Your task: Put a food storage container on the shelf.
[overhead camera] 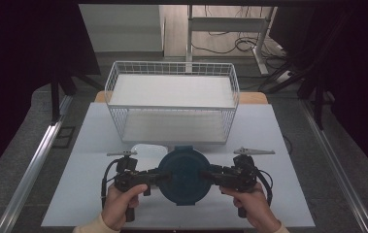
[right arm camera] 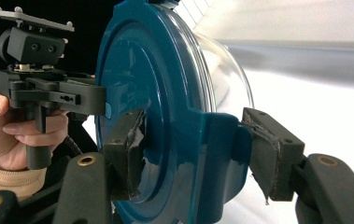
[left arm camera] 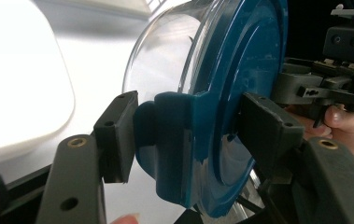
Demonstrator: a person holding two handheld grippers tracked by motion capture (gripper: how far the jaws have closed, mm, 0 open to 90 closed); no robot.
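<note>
A person's left hand (overhead camera: 118,204) steers the left gripper (overhead camera: 158,175) onto the nine-o'clock edge of a round container with a blue lid (overhead camera: 184,175), held at the near centre of the pale worktop (overhead camera: 75,194) — its fingers (left arm camera: 118,135) closed on the lid's side latch (left arm camera: 170,144). The clear bowl (left arm camera: 165,56) under the lid shows in the left gripper view. At three o'clock the right gripper (overhead camera: 209,174), in the right hand (overhead camera: 254,206), pinches the opposite latch (right arm camera: 221,149) the same way. A white rounded object (overhead camera: 147,149) lies just behind, at eleven o'clock — and a white wire basket (overhead camera: 172,99) stands at twelve.
</note>
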